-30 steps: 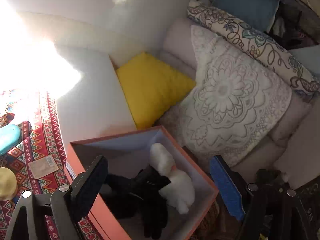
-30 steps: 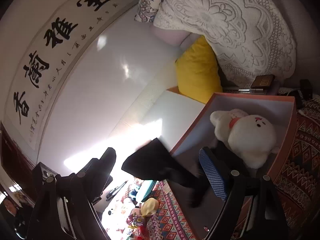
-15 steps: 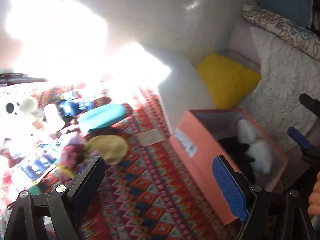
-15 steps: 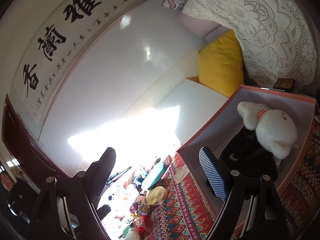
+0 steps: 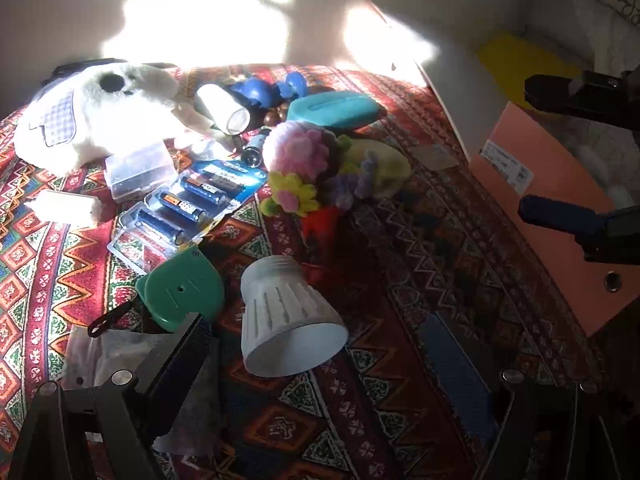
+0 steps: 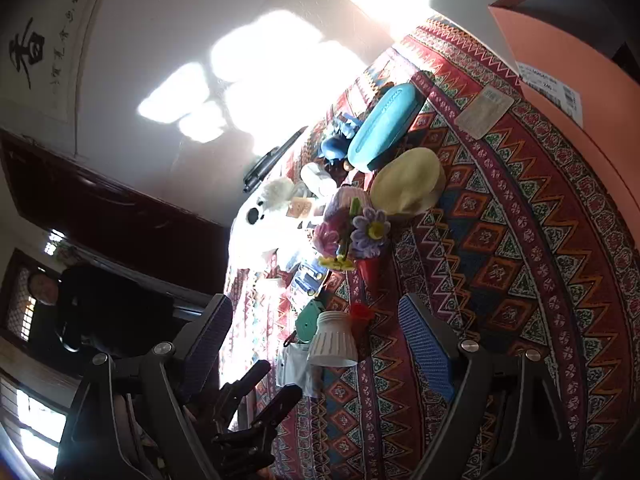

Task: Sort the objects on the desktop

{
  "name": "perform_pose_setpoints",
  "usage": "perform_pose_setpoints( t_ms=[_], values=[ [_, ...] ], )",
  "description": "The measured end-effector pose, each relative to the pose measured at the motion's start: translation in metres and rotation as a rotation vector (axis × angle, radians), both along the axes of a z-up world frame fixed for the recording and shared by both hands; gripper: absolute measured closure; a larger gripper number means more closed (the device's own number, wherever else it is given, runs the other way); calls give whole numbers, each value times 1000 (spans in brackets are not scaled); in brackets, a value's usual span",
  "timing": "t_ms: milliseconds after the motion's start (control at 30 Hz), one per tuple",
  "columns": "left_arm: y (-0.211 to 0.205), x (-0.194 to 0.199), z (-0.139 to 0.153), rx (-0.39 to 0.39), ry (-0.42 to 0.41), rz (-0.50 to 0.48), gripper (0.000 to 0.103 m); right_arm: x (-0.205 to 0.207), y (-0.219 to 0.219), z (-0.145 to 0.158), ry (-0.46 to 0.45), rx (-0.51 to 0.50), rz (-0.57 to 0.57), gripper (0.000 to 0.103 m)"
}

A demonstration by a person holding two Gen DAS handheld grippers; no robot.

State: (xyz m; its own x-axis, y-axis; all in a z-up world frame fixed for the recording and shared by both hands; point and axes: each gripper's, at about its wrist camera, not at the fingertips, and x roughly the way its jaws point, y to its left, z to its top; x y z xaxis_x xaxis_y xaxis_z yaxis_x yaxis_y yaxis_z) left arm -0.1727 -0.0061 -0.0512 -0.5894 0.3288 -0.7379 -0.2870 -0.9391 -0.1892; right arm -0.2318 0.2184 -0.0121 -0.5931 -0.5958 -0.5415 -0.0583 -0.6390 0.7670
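Note:
My left gripper [image 5: 320, 364] is open and empty, low over the patterned cloth [image 5: 400, 280]. A white ribbed cup [image 5: 288, 320] lies on its side just ahead of it, with a green tape measure [image 5: 180, 292] to the cup's left. Behind them lie a battery pack [image 5: 192, 204], a crochet flower bouquet [image 5: 316, 168], a teal case [image 5: 332, 108] and a white plush toy [image 5: 92, 116]. My right gripper [image 6: 316, 344] is open and empty too, high above the cloth and facing the cup [image 6: 332, 344]. The orange box [image 5: 552, 208] stands at the right.
A clear plastic box [image 5: 140, 168], a white cylinder [image 5: 224, 108], a blue toy [image 5: 264, 90], a pale yellow cap [image 6: 408, 184] and a card [image 6: 484, 110] also lie on the cloth. A plastic bag [image 5: 112, 356] lies under my left finger. A person [image 6: 92, 308] stands by the door.
Both grippers have swung away from the orange box toward the cluttered cloth. The black item that hung at the box edge now lies inside it with the white plush.

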Motion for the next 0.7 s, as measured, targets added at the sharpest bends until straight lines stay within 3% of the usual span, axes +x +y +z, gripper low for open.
perform_pose_setpoints(
  t_ms=[133,167,233,367,500,533,600,700],
  values=[
    [8,-18,-18,-37,-47,12,13,-10,-19,-14,-30,28,32,15],
    [7,-22,-23,-39,-62,17,18,-13,-21,-17,-43,27,38,15],
    [4,-27,-31,-38,-87,19,42,-18,-24,-25,-69,24,51,15],
    [-4,-24,-29,-26,-73,45,41,-29,-31,-41,-120,18,77,15],
    [-25,-14,-16,42,-64,85,41,-40,-41,-63,-182,-18,96,17],
    [-31,-11,-13,54,-62,94,41,-43,-44,-68,-196,-23,99,20],
    [-43,-7,-6,78,-57,113,41,-49,-52,-77,-219,-18,117,39],
    [-64,-2,7,107,-35,142,41,-55,-68,-92,-260,-13,155,47]
  ],
)
